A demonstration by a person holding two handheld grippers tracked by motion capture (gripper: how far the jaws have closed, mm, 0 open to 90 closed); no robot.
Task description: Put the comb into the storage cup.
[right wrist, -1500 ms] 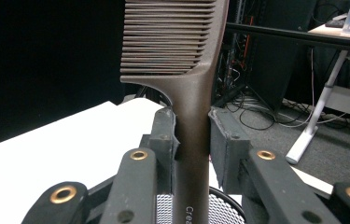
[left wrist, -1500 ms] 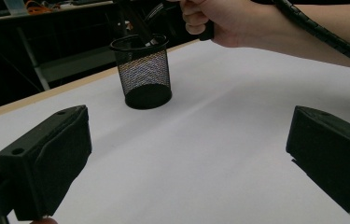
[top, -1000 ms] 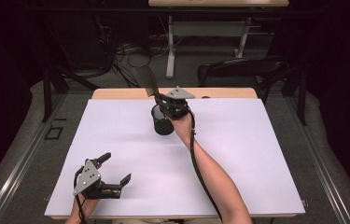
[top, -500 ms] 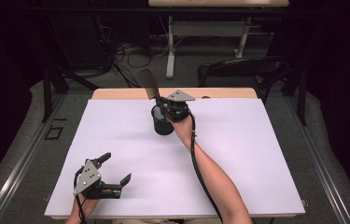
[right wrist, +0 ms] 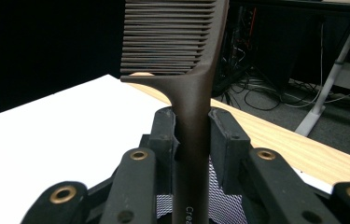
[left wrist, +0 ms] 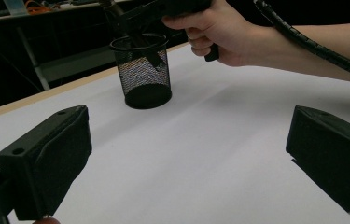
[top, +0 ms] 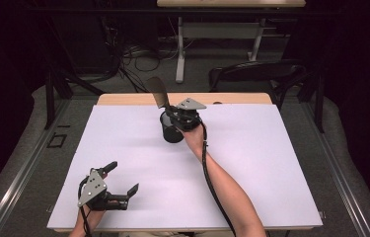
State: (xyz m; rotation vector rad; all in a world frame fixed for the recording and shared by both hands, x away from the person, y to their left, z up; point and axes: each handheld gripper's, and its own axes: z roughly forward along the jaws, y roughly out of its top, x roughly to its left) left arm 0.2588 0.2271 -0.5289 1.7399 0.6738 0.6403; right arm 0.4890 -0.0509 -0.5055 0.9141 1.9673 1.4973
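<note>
The table (top: 271, 168), covered in a white sheet with a bare wooden strip at its far edge, carries a black wire-mesh cup (top: 171, 132) near the middle of the far side. Above the cup, the right tool (top: 172, 114) is clenched on a dark brown comb (right wrist: 182, 70): a long slim handle rising to a wide head of fine close teeth, its lower end seemingly dipping inside the cup. The left tool (top: 119, 181) rests released near the front left corner, jaws wide apart and holding nothing.
</note>
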